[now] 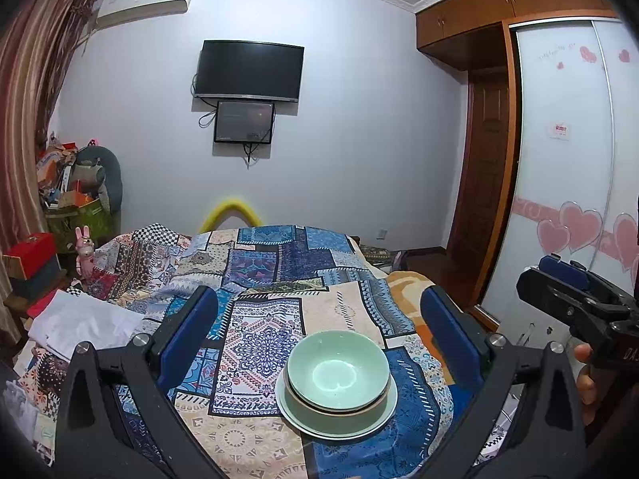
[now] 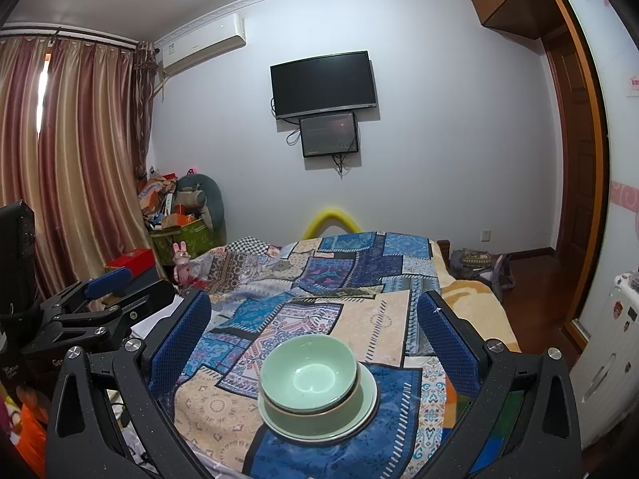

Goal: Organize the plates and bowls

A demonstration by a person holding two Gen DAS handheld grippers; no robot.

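Note:
A pale green bowl (image 1: 338,371) is nested in a second green bowl (image 1: 339,406), and both rest on a pale green plate (image 1: 315,423) on the patchwork cloth. The same stack appears in the right wrist view: top bowl (image 2: 307,371), lower bowl (image 2: 315,411), plate (image 2: 369,399). My left gripper (image 1: 319,311) is open, held above and behind the stack, with nothing between its blue pads. My right gripper (image 2: 313,311) is open too, hovering over the stack and touching nothing. Each gripper shows in the other's view, the right one (image 1: 567,279) and the left one (image 2: 108,283).
The patchwork cloth (image 1: 259,279) covers a raised surface with a bed behind it. White folded fabric (image 1: 80,323) lies at the left. A wardrobe with sliding doors (image 1: 567,159) stands on the right. Boxes and clutter (image 2: 175,215) are piled by the curtain.

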